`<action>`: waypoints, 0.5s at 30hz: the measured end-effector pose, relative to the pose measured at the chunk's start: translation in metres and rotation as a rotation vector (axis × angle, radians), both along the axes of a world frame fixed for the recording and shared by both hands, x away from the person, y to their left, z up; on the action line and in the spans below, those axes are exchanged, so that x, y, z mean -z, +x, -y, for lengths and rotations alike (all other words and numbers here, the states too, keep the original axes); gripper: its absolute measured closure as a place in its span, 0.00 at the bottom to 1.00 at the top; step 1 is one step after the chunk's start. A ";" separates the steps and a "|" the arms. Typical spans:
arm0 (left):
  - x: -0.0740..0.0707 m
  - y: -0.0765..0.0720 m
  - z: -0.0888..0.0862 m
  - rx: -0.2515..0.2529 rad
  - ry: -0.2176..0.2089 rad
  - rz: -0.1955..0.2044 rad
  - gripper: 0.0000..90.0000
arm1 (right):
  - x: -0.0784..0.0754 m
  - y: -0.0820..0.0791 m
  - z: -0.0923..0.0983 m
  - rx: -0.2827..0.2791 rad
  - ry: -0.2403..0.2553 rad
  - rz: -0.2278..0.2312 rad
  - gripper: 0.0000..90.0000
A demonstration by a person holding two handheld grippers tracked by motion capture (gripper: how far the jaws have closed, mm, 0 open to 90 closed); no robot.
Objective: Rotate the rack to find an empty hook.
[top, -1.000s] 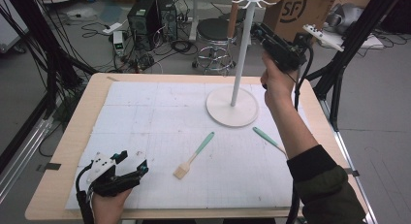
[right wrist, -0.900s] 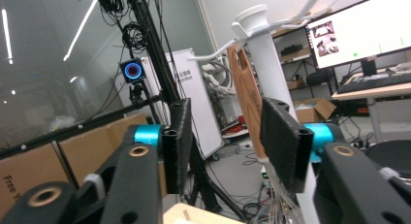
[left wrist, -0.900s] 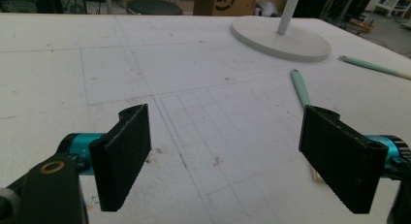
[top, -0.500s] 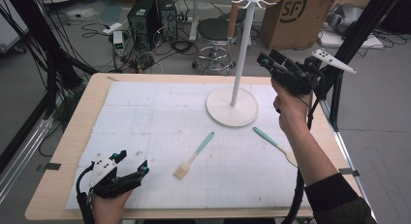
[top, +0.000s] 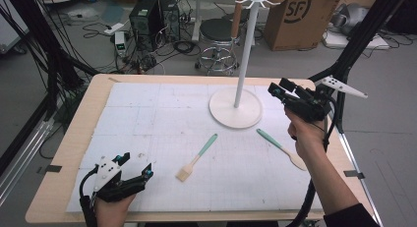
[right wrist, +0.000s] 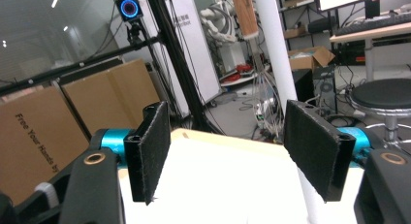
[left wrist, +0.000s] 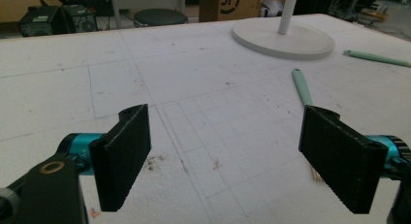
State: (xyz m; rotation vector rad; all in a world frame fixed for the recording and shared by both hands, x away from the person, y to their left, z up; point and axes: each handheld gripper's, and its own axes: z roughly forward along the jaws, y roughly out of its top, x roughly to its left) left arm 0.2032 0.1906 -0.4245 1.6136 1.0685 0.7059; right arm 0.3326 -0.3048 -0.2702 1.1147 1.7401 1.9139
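High view: slim mint-handled wooden brush [top: 195, 159] flat on gridded white foam mat [top: 147, 119].

My right hand [top: 306, 136] covers part of the wooden spatula with the mint-green handle [top: 278, 147]. In my left gripper view, a jaw hides the bristle end of the mint-handled pastry brush [left wrist: 303, 87]. The picture's top edge cuts off the white hanging stand's pole [right wrist: 276, 49] and the brown wooden utensil [right wrist: 245, 13] hung on it.

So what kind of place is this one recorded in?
Most likely a lab or workshop, not a home: a computer tower with loose cables sits on the floor, cardboard boxes are stacked behind the table, and black camera-rig poles frame it.
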 end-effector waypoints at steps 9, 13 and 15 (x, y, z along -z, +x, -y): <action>0.002 0.001 0.001 0.003 0.003 -0.008 0.22 | 0.024 -0.008 0.019 0.011 -0.016 -0.041 0.38; 0.001 0.000 0.001 0.003 0.007 -0.005 0.22 | 0.036 -0.011 0.028 0.010 -0.034 -0.074 0.38; 0.001 0.000 0.001 0.002 0.008 -0.002 0.22 | 0.042 -0.013 0.032 0.010 -0.040 -0.088 0.37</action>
